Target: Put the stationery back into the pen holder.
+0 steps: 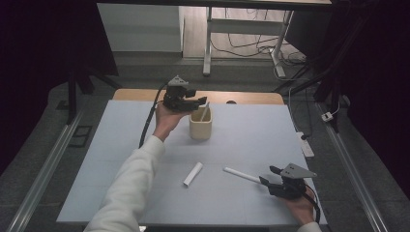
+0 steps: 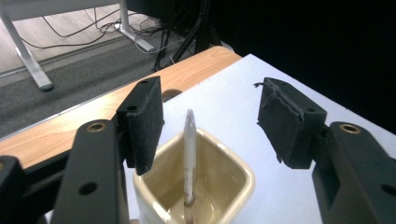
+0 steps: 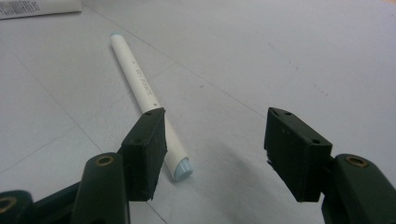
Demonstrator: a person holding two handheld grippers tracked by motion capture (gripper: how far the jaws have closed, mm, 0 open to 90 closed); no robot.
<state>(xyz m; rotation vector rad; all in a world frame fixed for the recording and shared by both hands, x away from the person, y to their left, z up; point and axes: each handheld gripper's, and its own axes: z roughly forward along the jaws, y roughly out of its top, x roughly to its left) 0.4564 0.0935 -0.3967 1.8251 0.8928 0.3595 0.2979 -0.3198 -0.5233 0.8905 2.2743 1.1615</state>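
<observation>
Pale blue matting [image 1: 121, 145] covers your table, with a strip of bare wood [image 1: 135, 94] along its far edge and cables on the floor beyond. Your left gripper [image 1: 197, 103] hangs just above the near rim of the cream square cup [image 1: 200, 126], jaws spread wide and grasping nothing. In the left gripper view the cup [image 2: 233, 182] sits directly below and between those jaws, and a thin white pen [image 2: 189, 149] stands inside it, its tip rising up between the pads without touching either. Your right gripper [image 1: 268, 179] rests low near the table's front edge, also released, jaws apart. A white marker [image 1: 241, 175] lies flat on the mat straight ahead of it; in the right gripper view the marker's [image 3: 140, 88] capped end lies just beside one pad [image 3: 147, 149], inside the gap but not clamped. Well off to that gripper's side lies a short white tube [image 1: 193, 174].
</observation>
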